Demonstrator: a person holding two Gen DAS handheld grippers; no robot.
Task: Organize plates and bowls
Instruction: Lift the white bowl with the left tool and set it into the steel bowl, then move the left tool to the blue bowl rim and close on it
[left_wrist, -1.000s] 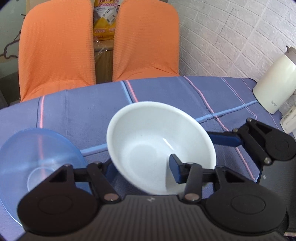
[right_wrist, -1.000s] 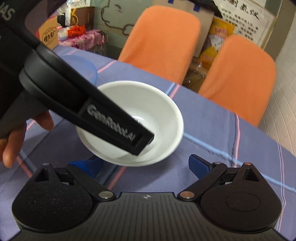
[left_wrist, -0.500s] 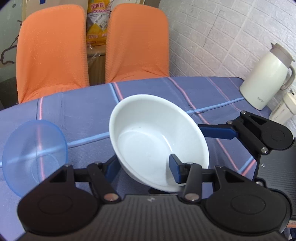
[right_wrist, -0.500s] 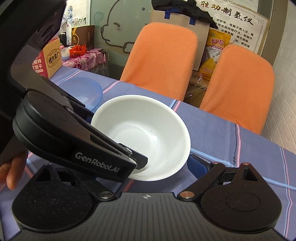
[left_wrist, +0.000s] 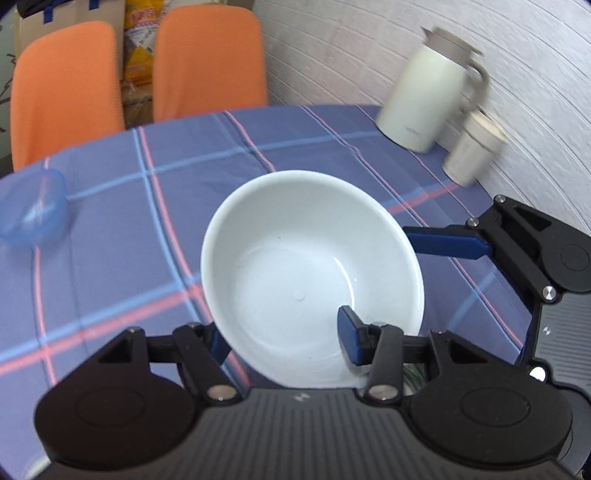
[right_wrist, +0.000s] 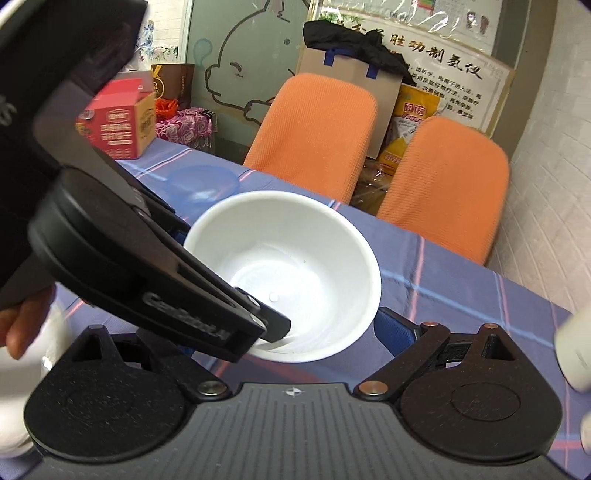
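Note:
A white bowl (left_wrist: 295, 258) hangs tilted above the checked blue tablecloth (left_wrist: 110, 229). My left gripper (left_wrist: 282, 336) is shut on its near rim, one blue pad inside the bowl and the other under its outer wall. In the right wrist view the same bowl (right_wrist: 306, 258) sits just ahead of my right gripper (right_wrist: 284, 343), whose jaws stand wide. The right gripper's blue finger (left_wrist: 443, 243) lies close against the bowl's right side; its other finger is hidden behind the left gripper (right_wrist: 273, 328). A translucent blue bowl (left_wrist: 31, 214) rests on the cloth at far left.
A cream jug (left_wrist: 424, 96) and a cream cup (left_wrist: 472, 151) stand at the table's far right by the white brick wall. Two orange chairs (left_wrist: 207, 62) stand behind the table. A hand (right_wrist: 26, 314) holds the left gripper. A red box (right_wrist: 118, 125) stands at the back left.
Both grippers have moved to the right and up with the white bowl, towards the jug. The blue bowl has stayed behind and now sits far to the left.

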